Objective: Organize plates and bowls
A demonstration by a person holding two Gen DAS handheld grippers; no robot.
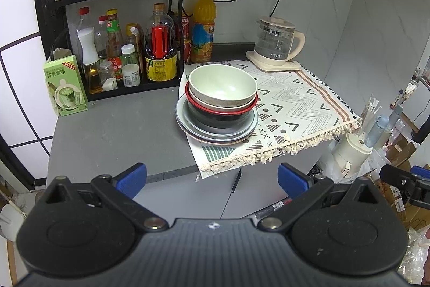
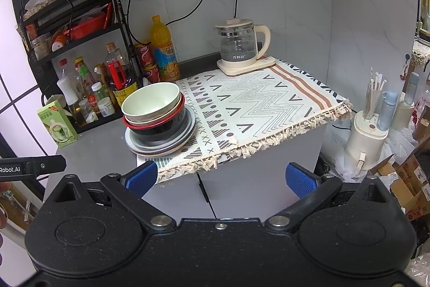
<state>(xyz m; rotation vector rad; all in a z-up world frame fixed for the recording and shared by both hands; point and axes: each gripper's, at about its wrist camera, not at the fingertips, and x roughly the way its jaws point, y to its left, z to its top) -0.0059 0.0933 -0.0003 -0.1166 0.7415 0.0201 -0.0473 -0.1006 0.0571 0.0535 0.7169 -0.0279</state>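
A stack of dishes stands at the left edge of the patterned cloth (image 1: pixel 303 98). On top is a pale green bowl (image 1: pixel 222 84), nested in a red-rimmed black bowl (image 1: pixel 220 114), on grey plates (image 1: pixel 188 123) over a pinkish plate. The stack also shows in the right wrist view, with the green bowl (image 2: pixel 150 101) on top and the plates (image 2: pixel 161 144) beneath. My left gripper (image 1: pixel 212 179) is open and empty, held back in front of the counter edge. My right gripper (image 2: pixel 221 178) is open and empty, also short of the counter.
A black rack (image 1: pixel 48 26) with sauce bottles (image 1: pixel 161 45) stands at the back left, an orange juice bottle (image 1: pixel 204 28) beside it. A glass kettle (image 1: pixel 276 42) sits at the back on the cloth. A green carton (image 1: pixel 65 88) stands left. Clutter and boxes lie right of the counter.
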